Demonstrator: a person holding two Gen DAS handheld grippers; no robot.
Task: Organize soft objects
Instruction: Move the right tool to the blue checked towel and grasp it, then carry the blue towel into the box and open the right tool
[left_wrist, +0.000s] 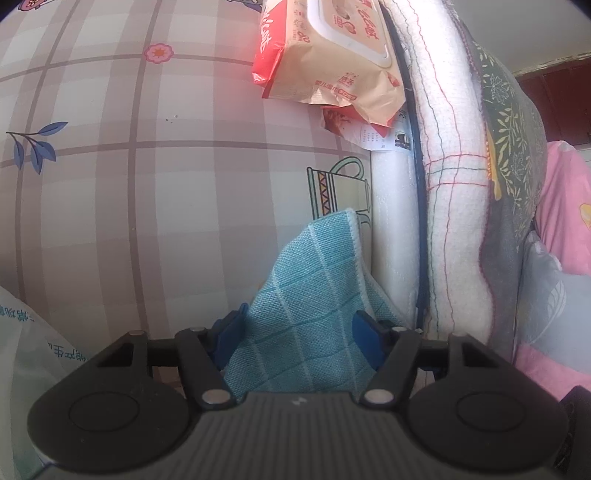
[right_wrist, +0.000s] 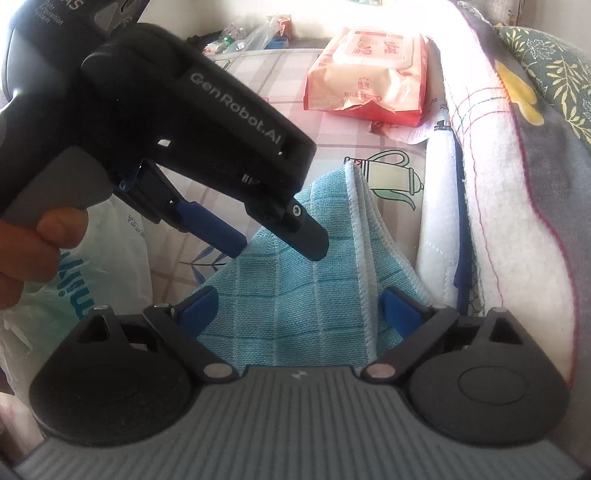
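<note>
Between the blue pads of the left gripper (left_wrist: 297, 328), at 6 o'clock in the left wrist view, a light blue checked cloth (left_wrist: 303, 314) is seen, bunched and rising to a peak toward 12 o'clock. The jaws are held partly apart with the cloth filling the gap; whether the pads press on it cannot be told.

The cloth is laid on a grey checked sheet (left_wrist: 147, 184) printed with flowers, leaves and a teapot (left_wrist: 340, 188), and the peak is set just below that teapot. At 3 o'clock of the cloth, a white padded edge and a white blanket (left_wrist: 454, 184) stitched in coloured lines are stacked upright, with a green leaf-patterned cushion (left_wrist: 513, 147) and pink fabric (left_wrist: 565, 221) further to 3 o'clock. A pack of wet wipes (left_wrist: 332, 55) is placed at 12 o'clock, well apart from the cloth. A pale plastic bag (left_wrist: 18, 350) is seen at 8 o'clock.

In the right wrist view, the right gripper (right_wrist: 299, 306) is spread wide, its pads standing either side of the same cloth, which runs on past the 3 o'clock pad; nothing is pinched. The left gripper is brought in from 10 o'clock, gripped by a hand (right_wrist: 33, 251), its fingertips lowered to the cloth's 11 o'clock edge.
</note>
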